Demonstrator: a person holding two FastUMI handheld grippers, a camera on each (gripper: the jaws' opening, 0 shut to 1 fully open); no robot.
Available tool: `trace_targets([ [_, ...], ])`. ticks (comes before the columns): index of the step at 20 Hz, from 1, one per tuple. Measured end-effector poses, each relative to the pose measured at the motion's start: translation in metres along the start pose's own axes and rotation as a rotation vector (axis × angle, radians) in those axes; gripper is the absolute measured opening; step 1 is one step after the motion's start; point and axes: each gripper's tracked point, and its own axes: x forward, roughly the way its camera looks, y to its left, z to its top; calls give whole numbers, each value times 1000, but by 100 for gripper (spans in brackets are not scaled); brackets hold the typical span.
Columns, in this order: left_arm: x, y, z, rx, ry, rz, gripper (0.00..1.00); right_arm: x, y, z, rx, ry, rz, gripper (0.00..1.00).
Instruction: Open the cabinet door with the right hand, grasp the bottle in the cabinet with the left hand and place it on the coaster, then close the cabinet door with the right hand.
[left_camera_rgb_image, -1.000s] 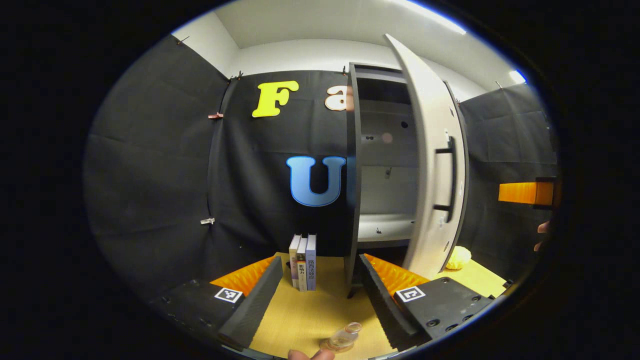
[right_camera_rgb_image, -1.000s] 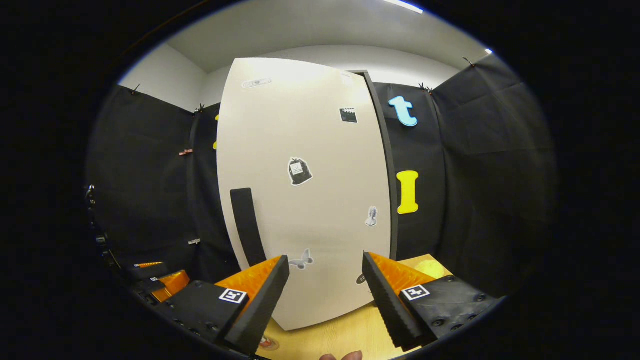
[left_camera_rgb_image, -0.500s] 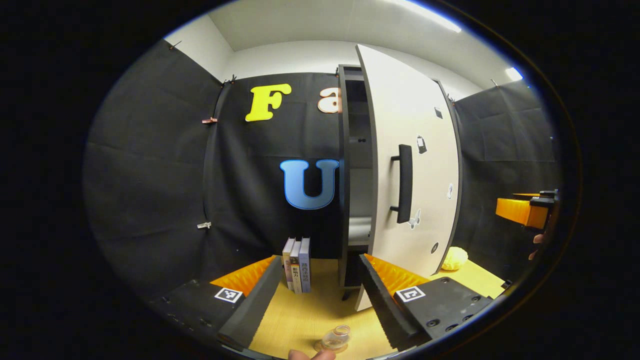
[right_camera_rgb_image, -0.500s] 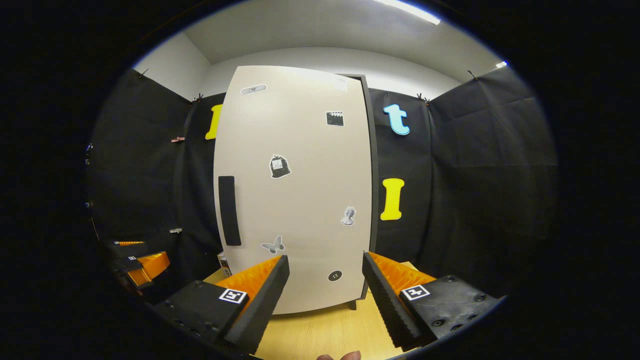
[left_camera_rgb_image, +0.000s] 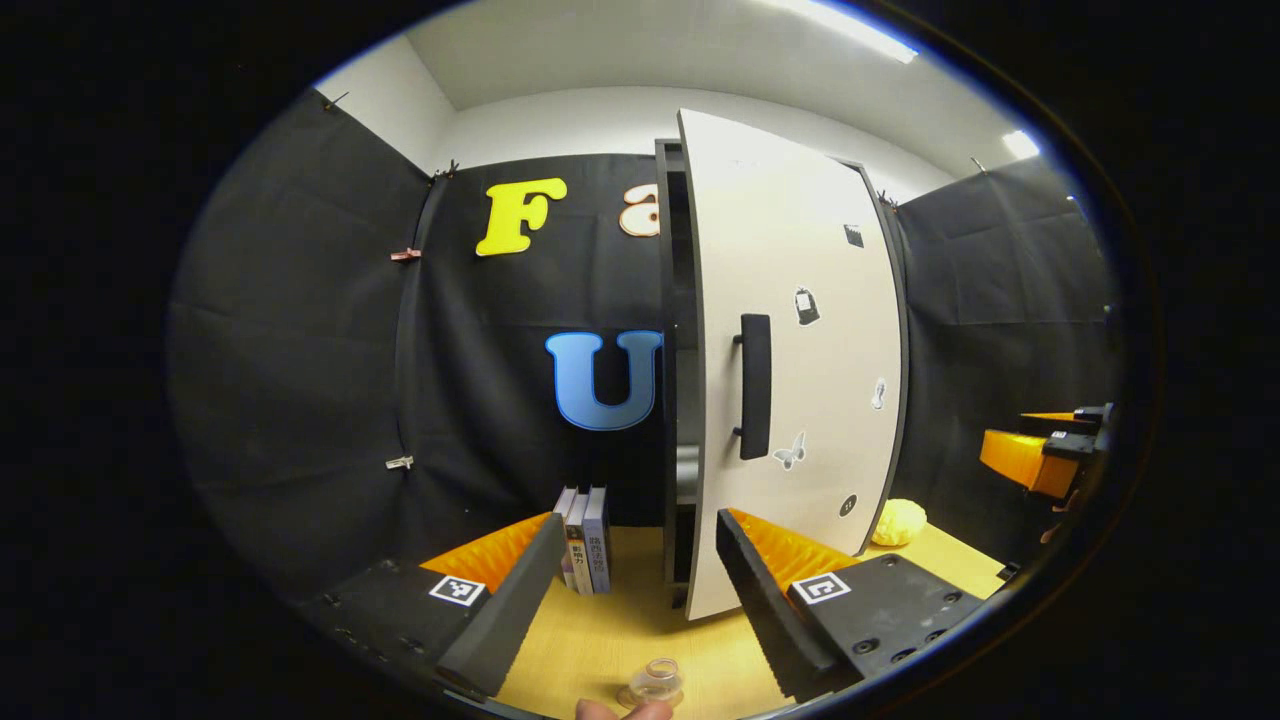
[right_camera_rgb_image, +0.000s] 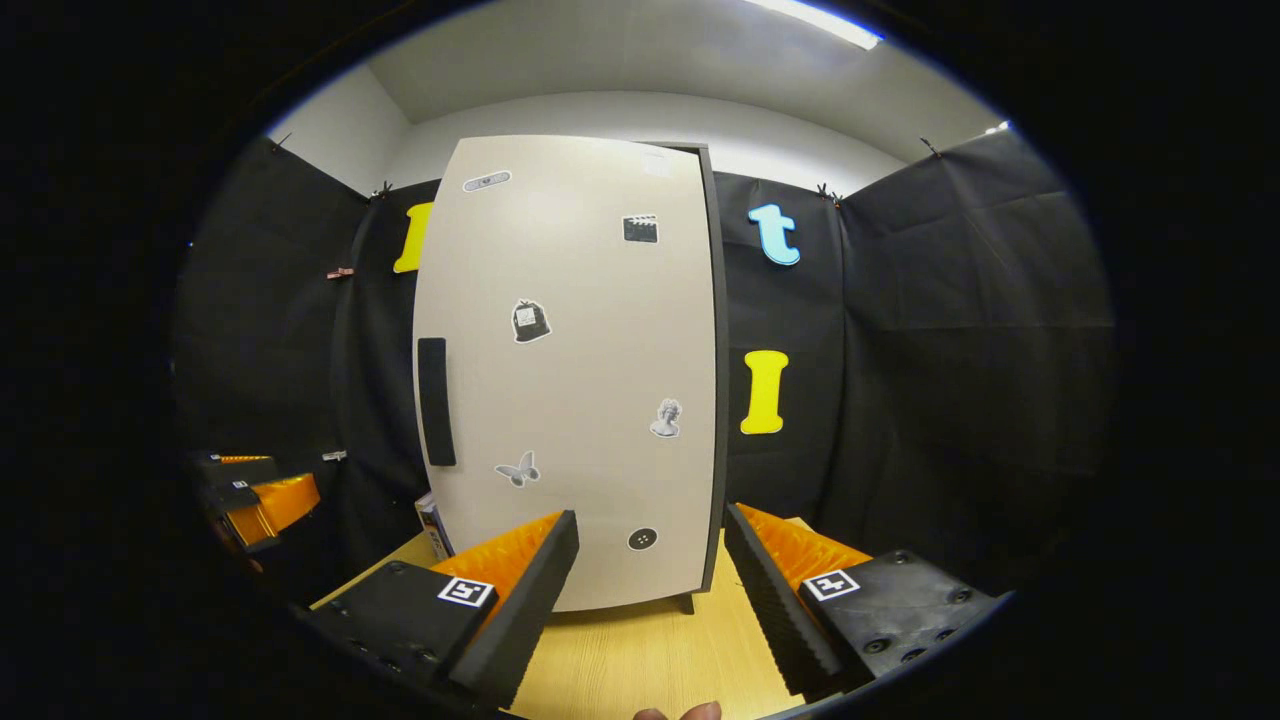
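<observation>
Both grippers are standing wide open, gripping nothing: the left gripper (left_camera_rgb_image: 632, 590) and the right gripper (right_camera_rgb_image: 648, 590). The cabinet door (left_camera_rgb_image: 790, 360), at about one o'clock in the left gripper view, is sitting slightly ajar. The bottle (left_camera_rgb_image: 652, 682), at six o'clock on the table (left_camera_rgb_image: 600, 640), is looking like small clear glass: likely light, slippery, breakable. The door is looking stiff and flat; its handle (left_camera_rgb_image: 754, 385) is offering the best hold.

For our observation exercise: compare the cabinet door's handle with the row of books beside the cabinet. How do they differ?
The handle is one dark upright bar fixed partway up the pale cabinet door; the books are several separate volumes with lighter spines. The handle hangs clear of the table; the books stand on it. Both are upright.
</observation>
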Motion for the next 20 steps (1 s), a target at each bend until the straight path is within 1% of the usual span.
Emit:
trace_targets([
  [7, 1, -4, -3, -3, 5, -4, 95, -7, -1, -1, -49, -11, 4, 96],
  [13, 0, -8, -3, 1, 14, -10, 94, -8, -4, -3, -49, -5, -3, 98],
  [20, 0, -9, -5, 9, 20, -20, 96, -11, -5, -2, -43, -3, -6, 98],
])
